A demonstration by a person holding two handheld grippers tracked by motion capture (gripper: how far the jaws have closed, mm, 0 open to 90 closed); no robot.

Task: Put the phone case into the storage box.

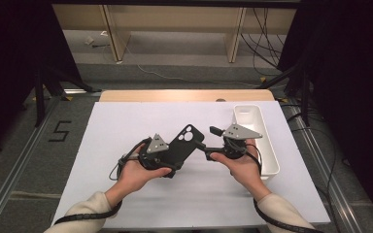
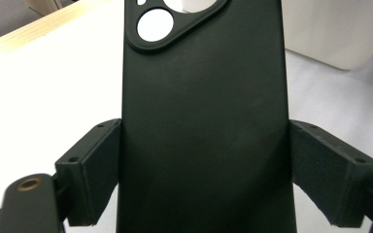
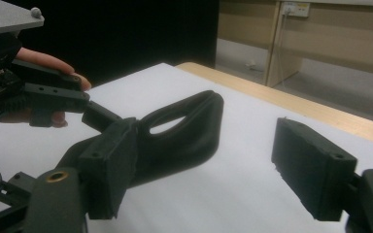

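Observation:
A black phone case (image 1: 187,137) with a camera cut-out at its far end is held above the white table top (image 1: 126,121). My left gripper (image 1: 176,155) is shut on its lower half. In the left gripper view the case (image 2: 204,107) fills the gap of the left gripper (image 2: 206,145), with both jaws pressed on its long edges. My right gripper (image 1: 205,144) is open just right of the case's top end. In the right gripper view the case (image 3: 189,136) curls past the left jaw of the right gripper (image 3: 209,165), and nothing touches the right jaw.
An empty white tray (image 1: 257,141) lies along the table's right side, just behind the right hand; it shows as the white tray (image 2: 330,29) at the upper right of the left gripper view. Wooden table edge (image 1: 184,95) at the back. Floor cables lie beyond.

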